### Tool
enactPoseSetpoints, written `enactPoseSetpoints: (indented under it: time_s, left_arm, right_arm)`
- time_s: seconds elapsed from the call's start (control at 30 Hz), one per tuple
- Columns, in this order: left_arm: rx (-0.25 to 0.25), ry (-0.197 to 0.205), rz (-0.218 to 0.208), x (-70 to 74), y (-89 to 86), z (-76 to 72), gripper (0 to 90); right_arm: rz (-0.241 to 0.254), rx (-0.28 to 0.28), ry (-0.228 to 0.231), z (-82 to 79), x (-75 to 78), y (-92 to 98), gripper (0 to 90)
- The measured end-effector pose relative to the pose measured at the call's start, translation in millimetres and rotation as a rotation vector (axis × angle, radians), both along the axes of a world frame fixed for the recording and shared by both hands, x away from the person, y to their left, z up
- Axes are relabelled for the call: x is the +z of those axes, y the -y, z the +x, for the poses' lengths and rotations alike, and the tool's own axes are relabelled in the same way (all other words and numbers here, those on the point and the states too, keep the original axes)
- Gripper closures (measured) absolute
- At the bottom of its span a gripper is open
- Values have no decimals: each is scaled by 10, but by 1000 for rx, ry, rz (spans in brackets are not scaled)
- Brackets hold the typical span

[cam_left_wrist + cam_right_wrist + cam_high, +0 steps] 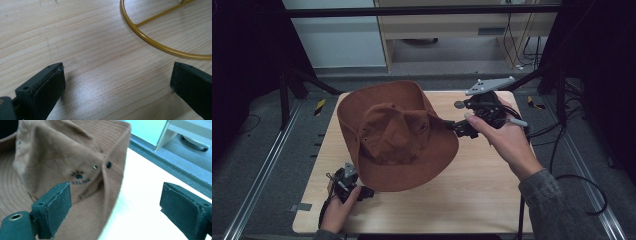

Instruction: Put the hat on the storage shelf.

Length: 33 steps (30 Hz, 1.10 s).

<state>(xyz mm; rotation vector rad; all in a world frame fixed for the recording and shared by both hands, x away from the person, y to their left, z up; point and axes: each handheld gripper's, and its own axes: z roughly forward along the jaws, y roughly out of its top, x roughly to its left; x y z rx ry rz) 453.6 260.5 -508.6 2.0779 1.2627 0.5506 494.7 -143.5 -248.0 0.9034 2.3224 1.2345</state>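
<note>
My right gripper (451, 125) gapes wide beside the floppy brown fabric hat (394, 132); I must bite its brim squarely. My left gripper (117, 87) waits wide open over bare wooden table (75, 37).

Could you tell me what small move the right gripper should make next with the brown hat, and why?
Probably ease the right gripper a little toward the hat so the brim's edge sits squarely between the pads, then close. In the right gripper view its jaws stand wide open with the brim just inside the near pad, gripping nothing. The left gripper is open over bare table beside a yellow wire ring.
</note>
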Motion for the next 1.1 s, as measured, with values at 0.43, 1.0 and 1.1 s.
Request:
enactPoseSetpoints:
  time_s: [0.43, 1.0, 1.1]
  left_arm:
    - [3, -1, -5, -1, 3, -2, 0]
    - [4, -2, -2, -1, 4, -4, 0]
    - [4, -1, -3, -1, 4, -4, 0]
  right_arm:
    - [-13, -48, 51, -80, -264, 469, 131]
    - [-37, -85, -36, -268, -1267, 933, 137]
    - [-37, -85, -79, -277, -1505, 898, 137]
